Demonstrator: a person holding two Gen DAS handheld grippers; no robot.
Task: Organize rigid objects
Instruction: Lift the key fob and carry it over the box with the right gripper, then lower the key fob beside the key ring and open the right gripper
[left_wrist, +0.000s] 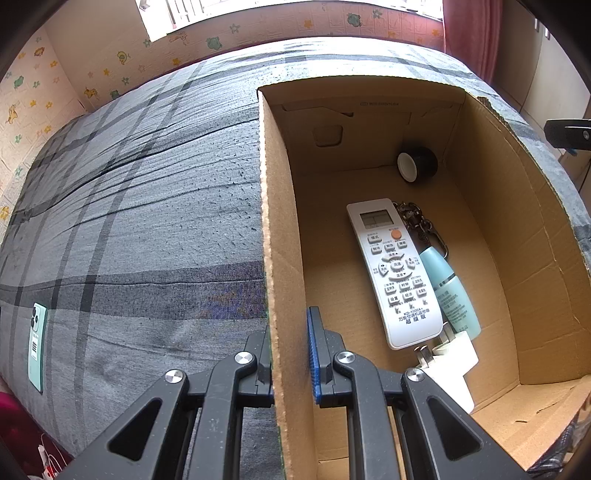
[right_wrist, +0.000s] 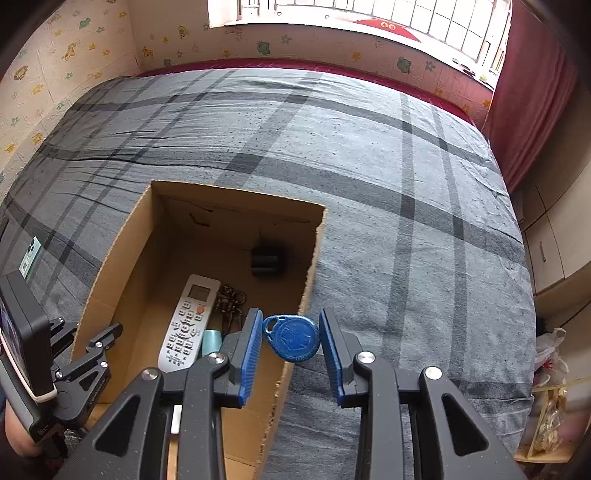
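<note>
An open cardboard box (left_wrist: 280, 221) sits on a grey plaid bed (left_wrist: 147, 221). My left gripper (left_wrist: 290, 332) is shut on the box's left wall, one finger on each side of it. Inside lie a white remote (left_wrist: 395, 273), a teal bottle (left_wrist: 452, 291), a metal keychain (left_wrist: 417, 225), a black roll (left_wrist: 417, 164) and a white plug (left_wrist: 450, 365). My right gripper (right_wrist: 290, 325) is shut on a blue key fob (right_wrist: 295, 338), held in the air over the right wall of the box (right_wrist: 122, 243). The remote (right_wrist: 188, 325) shows below it.
A mint-green phone (left_wrist: 37, 347) lies on the bed left of the box, also visible as a phone (right_wrist: 31, 256) in the right wrist view. Walls with cartoon stickers border the bed; a red curtain (right_wrist: 532, 96) hangs at the right. A cluttered shelf (right_wrist: 550, 424) stands beside the bed.
</note>
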